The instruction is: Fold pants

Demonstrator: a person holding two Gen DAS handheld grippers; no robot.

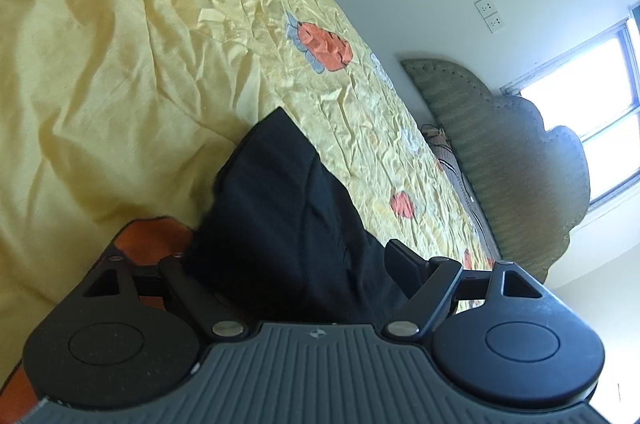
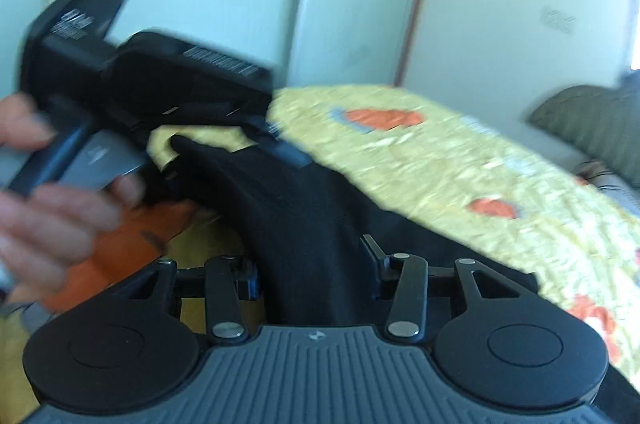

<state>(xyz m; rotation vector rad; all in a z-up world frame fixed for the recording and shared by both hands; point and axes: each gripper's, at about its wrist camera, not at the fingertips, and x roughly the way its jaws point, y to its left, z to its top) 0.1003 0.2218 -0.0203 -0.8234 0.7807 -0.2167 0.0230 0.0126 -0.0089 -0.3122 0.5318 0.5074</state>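
Across the bed [image 1: 120,64] with its yellow quilt, the black pants [image 1: 288,208] ran lengthwise, lower center toward upper left of frame. Left gripper [image 1: 288,264] jaws stood wide around the fabric, not pinching. Right gripper [image 2: 312,272] jaws half closed on pants, grip unclear honestly.
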